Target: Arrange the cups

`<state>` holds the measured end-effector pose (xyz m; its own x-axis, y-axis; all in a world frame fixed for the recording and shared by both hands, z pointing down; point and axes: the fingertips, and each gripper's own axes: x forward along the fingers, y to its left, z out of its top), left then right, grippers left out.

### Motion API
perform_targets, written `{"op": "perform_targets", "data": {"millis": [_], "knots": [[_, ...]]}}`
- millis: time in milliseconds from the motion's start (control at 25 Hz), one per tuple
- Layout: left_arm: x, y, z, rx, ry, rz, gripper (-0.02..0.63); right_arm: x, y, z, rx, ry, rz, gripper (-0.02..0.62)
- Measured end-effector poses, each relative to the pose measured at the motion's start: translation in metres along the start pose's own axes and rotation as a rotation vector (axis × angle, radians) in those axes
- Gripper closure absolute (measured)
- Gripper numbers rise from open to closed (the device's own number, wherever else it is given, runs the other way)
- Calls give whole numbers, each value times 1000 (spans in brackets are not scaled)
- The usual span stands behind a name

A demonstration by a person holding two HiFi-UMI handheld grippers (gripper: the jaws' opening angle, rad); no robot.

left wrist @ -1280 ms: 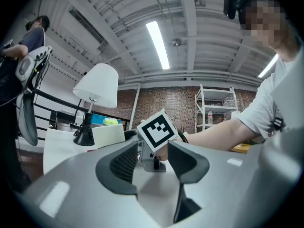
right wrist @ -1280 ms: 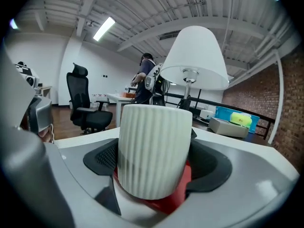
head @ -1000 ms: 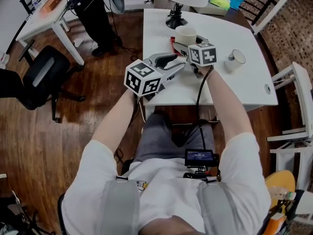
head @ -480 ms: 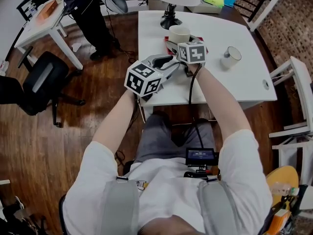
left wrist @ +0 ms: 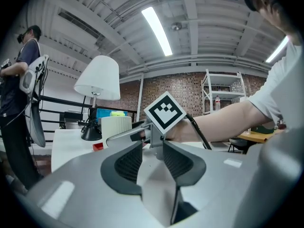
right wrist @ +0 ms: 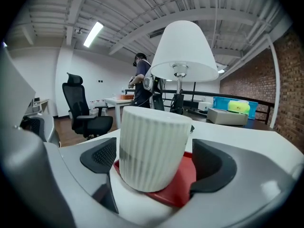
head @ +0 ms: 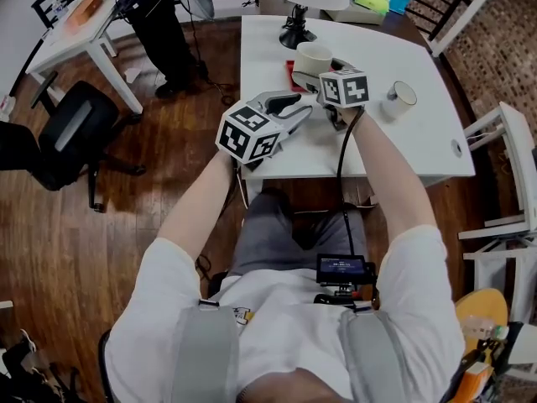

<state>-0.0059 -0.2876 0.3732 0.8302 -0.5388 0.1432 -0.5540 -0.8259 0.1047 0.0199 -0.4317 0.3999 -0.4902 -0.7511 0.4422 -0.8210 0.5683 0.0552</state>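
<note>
The right gripper [right wrist: 156, 165] has its jaws spread as wide as they go. They have just been opening, and the ribbed white cup [right wrist: 151, 146] stands upright between them on a red coaster [right wrist: 183, 184], neither pad pressing its wall. I judge this a release, or the wide set before a grasp. Either way the move should run straight along the jaw line, wrist level, so that no pad clips the cup or drags the coaster.

The left gripper [left wrist: 153, 161] holds nothing, its jaws only slightly apart after narrowing, and it hovers near the table's [head: 394, 149] near-left corner.

The lamp [head: 295, 32] stands just behind the cup, so there is little room to push forward. A second cup [head: 401, 99] lies on its side well to the right, with bare tabletop between the two and toward the near edge.
</note>
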Motion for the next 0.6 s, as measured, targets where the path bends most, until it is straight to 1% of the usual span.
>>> {"op": "perform_targets", "data": {"millis": [40, 80, 120, 200, 320, 400, 480, 600], "knots": [[0, 0, 0, -1, -3, -1, 468, 0, 0, 5, -1, -2, 3, 97], [-1, 0, 1, -3, -6, -2, 468, 2, 1, 9, -4, 2, 5, 108], [-1, 1, 1, -5, -9, -2, 468, 3, 1, 12, -8, 10, 5, 142], [-1, 0, 2, -8, -15, -3, 468, 5, 4, 16, -23, 11, 0, 154], [-2, -3, 4, -14, -29, -14, 468, 4, 11, 19, -56, -58, -20, 160], [-4, -3, 6, -20, -40, -18, 468, 5, 11, 22, -60, -104, -41, 161], [-5, -2, 8, -24, -50, -20, 468, 6, 8, 21, -50, -125, -52, 161], [-7, -2, 8, -26, -53, -28, 468, 6, 3, 18, 8, -126, -42, 160]]}}
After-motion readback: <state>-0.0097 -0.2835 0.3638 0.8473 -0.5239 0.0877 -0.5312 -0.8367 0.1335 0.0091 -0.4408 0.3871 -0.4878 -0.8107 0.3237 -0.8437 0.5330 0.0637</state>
